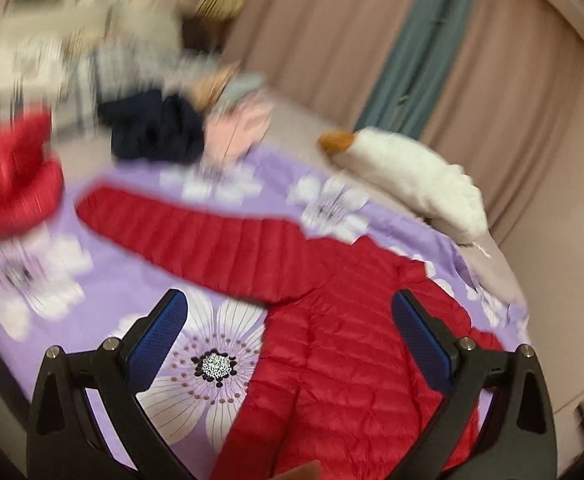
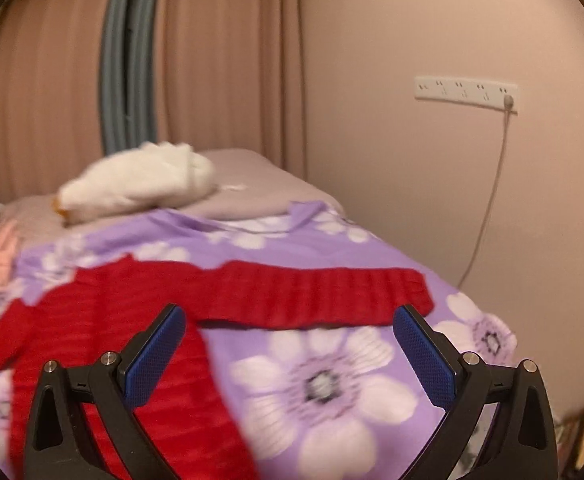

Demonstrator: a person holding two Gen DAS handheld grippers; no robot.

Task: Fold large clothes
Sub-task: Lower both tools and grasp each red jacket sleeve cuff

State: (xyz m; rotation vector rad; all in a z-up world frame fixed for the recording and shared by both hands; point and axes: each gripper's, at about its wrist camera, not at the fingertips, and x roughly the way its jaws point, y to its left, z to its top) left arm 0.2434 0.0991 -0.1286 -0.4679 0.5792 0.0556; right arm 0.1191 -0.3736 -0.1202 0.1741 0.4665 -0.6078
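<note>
A red quilted puffer jacket (image 1: 343, 360) lies spread on a purple floral bedsheet (image 1: 92, 312). One sleeve (image 1: 196, 232) stretches to the left. My left gripper (image 1: 290, 320) is open and empty, held above the jacket's body. In the right wrist view the jacket (image 2: 104, 320) lies at the left with its other sleeve (image 2: 311, 292) stretched to the right. My right gripper (image 2: 290, 328) is open and empty, above the sheet just in front of that sleeve.
A white plush toy (image 1: 407, 176) lies on a pillow (image 2: 252, 192) at the bed's head. A pile of dark and pink clothes (image 1: 164, 128) and another red garment (image 1: 8, 176) sit at the far left. Curtains and a wall with a socket strip (image 2: 465, 90) stand behind.
</note>
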